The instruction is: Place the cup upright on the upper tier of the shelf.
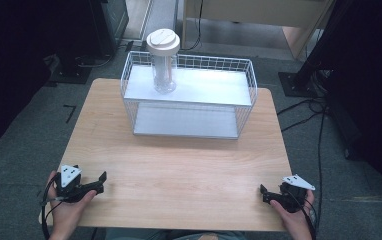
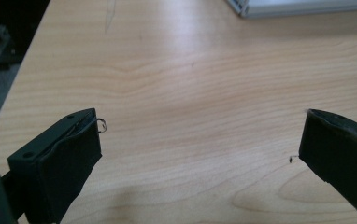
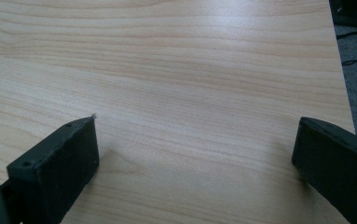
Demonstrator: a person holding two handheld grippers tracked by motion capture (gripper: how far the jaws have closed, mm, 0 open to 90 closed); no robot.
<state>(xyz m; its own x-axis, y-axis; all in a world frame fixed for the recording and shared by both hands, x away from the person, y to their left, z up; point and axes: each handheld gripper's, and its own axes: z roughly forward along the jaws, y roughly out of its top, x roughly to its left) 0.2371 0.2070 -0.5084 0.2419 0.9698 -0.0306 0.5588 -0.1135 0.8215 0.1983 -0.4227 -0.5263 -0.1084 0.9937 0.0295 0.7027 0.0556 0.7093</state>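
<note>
Bottle (image 1: 163,62) stands upright on the top shelf of the white wire rack (image 1: 189,95), toward the rack's left end, at the far middle of the wooden table (image 1: 179,170). It is a clear, tall cylinder with a broad cream-coloured lid (image 1: 163,41) that overhangs the body a little. It looks like rigid plastic and, as far as the high view lets me judge, mostly empty, so it is probably light and easy to tip. The smooth clear wall may be slippery between hard jaws, and a tall narrow thing like this topples if it is pushed high up. The best hold would seem to be across the body at about mid-height, just under the lid, so that the lid's rim acts as a stop if it slides. The low wire rail around the top shelf means that the bottle would have to be lifted clear before it comes toward the near side.

Both grippers rest at the near edge of the table, well apart from the rack. The left gripper (image 1: 100,181) sits at the near left, the right gripper (image 1: 264,192) at the near right. In each gripper view the two black jaws stand wide apart with only bare wood between them; neither holds anything.

Counted: one bottle, one lid on it, one wire rack with two shelves, one table, two grippers.
</note>
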